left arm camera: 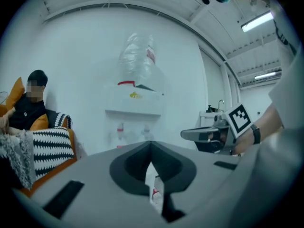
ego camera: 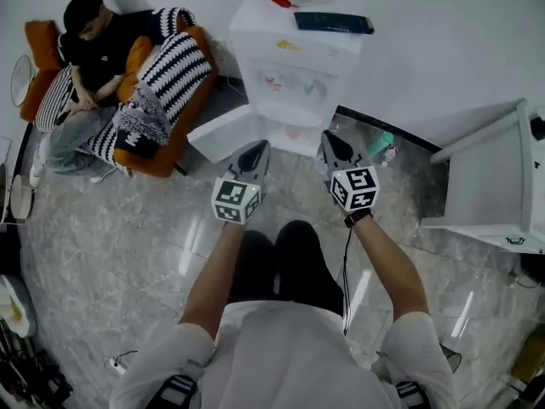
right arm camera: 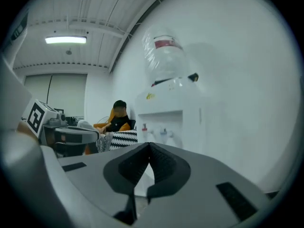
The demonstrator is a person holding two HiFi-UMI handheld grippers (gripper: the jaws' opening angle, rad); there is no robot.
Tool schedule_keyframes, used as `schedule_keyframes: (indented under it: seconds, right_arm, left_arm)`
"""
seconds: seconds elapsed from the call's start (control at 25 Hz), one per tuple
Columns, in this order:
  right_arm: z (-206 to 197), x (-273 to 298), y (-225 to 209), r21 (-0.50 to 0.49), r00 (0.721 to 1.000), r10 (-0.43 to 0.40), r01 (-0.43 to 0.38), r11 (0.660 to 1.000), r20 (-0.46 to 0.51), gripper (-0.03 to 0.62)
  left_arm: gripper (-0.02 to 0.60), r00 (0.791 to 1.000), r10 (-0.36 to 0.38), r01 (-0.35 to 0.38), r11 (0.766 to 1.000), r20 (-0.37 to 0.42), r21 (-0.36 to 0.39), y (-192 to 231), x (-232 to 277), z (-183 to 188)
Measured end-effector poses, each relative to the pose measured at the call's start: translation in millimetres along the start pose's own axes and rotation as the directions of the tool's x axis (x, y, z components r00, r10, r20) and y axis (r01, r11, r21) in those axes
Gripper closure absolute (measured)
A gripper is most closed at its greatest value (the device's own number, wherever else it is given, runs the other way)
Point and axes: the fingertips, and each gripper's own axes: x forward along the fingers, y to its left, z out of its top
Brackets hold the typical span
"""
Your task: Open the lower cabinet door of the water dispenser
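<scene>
The tall white plastic water dispenser [ego camera: 294, 54] stands upright against the white wall, with a clear bottle on top, and its tap side faces the person holding the tools. Its flat white lower cabinet door [ego camera: 223, 132] is already open. In the head view the panel runs out from the lower left corner of the cabinet, with its long edge slanting down and left and its free end pointing toward the orange sofa [ego camera: 166, 147] with black-and-white striped cushions, where a person [ego camera: 89, 54] sits. The grey left gripper [ego camera: 255, 152] and the grey right gripper [ego camera: 335, 145] are held side by side in front of the dispenser, near it but touching neither it nor the door, both pointing at it roughly level. In the left gripper view the left gripper [left arm camera: 151, 147] has its jaws brought together at the tips with nothing between them. In the right gripper view the right gripper [right arm camera: 149, 146] is likewise closed and empty. A small green bottle [ego camera: 381, 143] stands on the grey marbled floor [ego camera: 128, 254], just right of the dispenser's base.
</scene>
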Motion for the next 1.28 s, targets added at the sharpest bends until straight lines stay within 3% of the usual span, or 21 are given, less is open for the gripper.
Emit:
schedule_keyframes:
  seconds: [0.16, 0.36, 0.52, 0.64, 0.88, 1.28]
  right_arm:
    - [78, -58, 14, 0.04, 0.999, -0.035, 0.037, 0.999, -0.033, 0.583]
    - [185, -142, 62, 0.018, 0.996, -0.068, 0.069, 0.997, -0.064, 0.583]
    - [253, -204, 106, 0.055, 0.994, -0.096, 0.099, 0.994, -0.045, 0.583]
    - [292, -245, 122, 0.085, 0.992, -0.127, 0.128, 0.988, -0.013, 0.583]
    - [318, -291, 142, 0.014, 0.996, -0.092, 0.092, 0.996, -0.005, 0.583]
    - [335, -331, 138, 0.035, 0.996, -0.072, 0.07, 0.997, 0.047, 0.583]
  left_arm:
    - [0.574, 0.999, 0.01, -0.01, 1.0, -0.032, -0.008, -36, -35, 91]
    - [0.574, 0.999, 0.007, -0.007, 1.0, -0.04, -0.01, -77, -98, 208]
    - [0.574, 1.0, 0.012, -0.013, 0.999, -0.027, -0.038, -100, -153, 273]
    - [0.574, 1.0, 0.014, -0.014, 1.0, -0.01, -0.016, -122, -184, 315]
    - [0.574, 0.997, 0.063, -0.064, 0.998, 0.033, 0.024, -172, -221, 343]
    - [0.574, 0.993, 0.114, -0.113, 0.993, 0.025, -0.04, -223, -243, 330]
